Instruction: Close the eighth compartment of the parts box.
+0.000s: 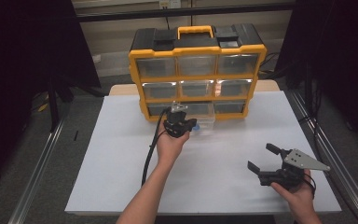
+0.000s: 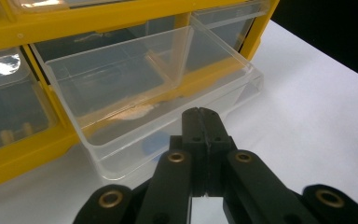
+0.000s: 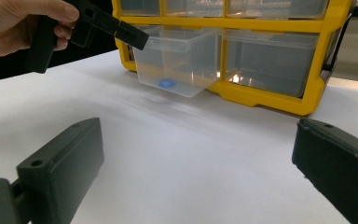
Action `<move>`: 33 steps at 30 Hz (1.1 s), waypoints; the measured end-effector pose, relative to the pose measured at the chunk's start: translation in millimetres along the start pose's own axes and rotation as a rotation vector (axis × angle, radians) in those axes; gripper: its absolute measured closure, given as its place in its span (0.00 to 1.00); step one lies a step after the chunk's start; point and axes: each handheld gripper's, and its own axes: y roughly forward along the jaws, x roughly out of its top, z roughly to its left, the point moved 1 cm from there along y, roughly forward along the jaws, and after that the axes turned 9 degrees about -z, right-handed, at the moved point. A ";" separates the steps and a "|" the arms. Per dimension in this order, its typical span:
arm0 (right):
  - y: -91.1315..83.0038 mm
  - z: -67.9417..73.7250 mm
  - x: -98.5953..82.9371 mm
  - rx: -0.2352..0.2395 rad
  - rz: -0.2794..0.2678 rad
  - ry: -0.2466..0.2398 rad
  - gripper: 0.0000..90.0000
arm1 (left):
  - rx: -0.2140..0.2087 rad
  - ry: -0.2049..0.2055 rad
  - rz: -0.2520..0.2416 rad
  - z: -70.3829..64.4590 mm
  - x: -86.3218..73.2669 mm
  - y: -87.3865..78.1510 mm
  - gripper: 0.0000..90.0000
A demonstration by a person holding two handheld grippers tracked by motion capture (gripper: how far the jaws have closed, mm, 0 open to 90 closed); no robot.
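A yellow and black organizer cabinet [image 1: 196,50] with clear drawers stands at the back of the white table [image 1: 121,154]. Its bottom middle drawer [image 2: 140,88] is pulled out, and a small blue item [image 3: 167,83] lies on the drawer floor near the front wall. My left gripper [image 2: 199,115] is shut with nothing between its jaws. Its tips hover just in front of the open drawer's front wall [image 1: 185,122]. My right gripper [image 1: 261,156] rests low at the front right of the table, jaws wide open and empty, facing the cabinet [image 3: 196,154].
The other drawers [image 1: 196,65] of the cabinet are pushed in; some hold small parts. Bare white table surface lies between the two grippers. Metal rails [image 1: 42,158] run along both sides of the table, and the surroundings are dark.
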 end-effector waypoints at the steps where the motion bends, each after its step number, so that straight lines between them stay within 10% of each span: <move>1: 0.1 0.0 0.0 -0.001 -0.001 -0.002 0.02 | 0.005 0.001 0.003 -0.1 0.2 -0.1 1.00; 33: -0.6 -0.3 0.2 0.000 0.000 0.002 0.02 | 0.020 0.009 -0.011 1.2 3.3 6.1 1.00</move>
